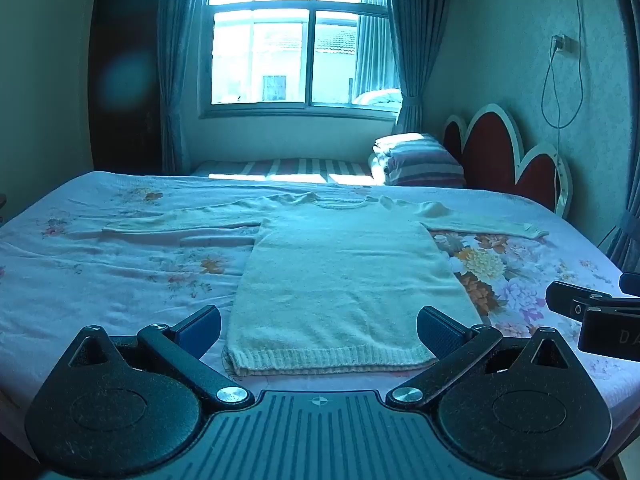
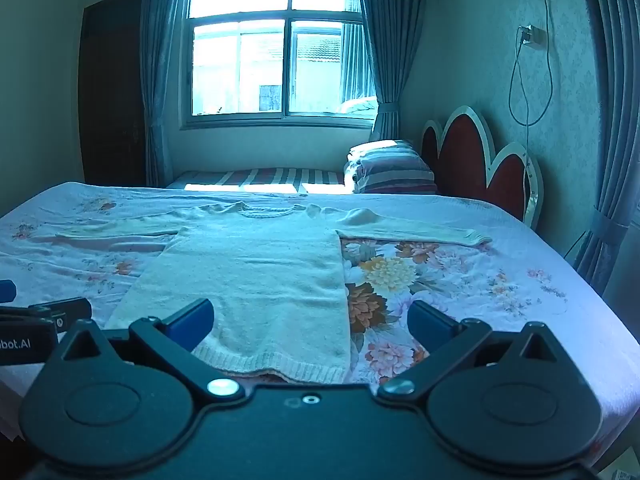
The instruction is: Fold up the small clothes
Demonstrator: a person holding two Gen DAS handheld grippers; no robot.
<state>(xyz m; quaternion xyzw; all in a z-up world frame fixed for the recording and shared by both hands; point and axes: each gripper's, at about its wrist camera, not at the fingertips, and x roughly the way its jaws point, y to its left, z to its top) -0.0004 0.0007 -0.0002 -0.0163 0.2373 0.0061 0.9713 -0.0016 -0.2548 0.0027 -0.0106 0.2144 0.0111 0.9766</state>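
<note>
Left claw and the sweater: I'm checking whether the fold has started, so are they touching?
Cannot tell. In the left wrist view the left claw stands open over the sweater hem, gripping nothing, but no view shows a plain gap or contact.

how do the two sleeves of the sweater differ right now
The left sleeve lies on the plain, pale side of the sheet; the right sleeve lies just beyond the big flower print. The right sleeve has a raised bump near the shoulder, while the left sleeve looks flatter there. Both are spread straight out from the sweater, unfolded, and neither tool touches them.
</note>
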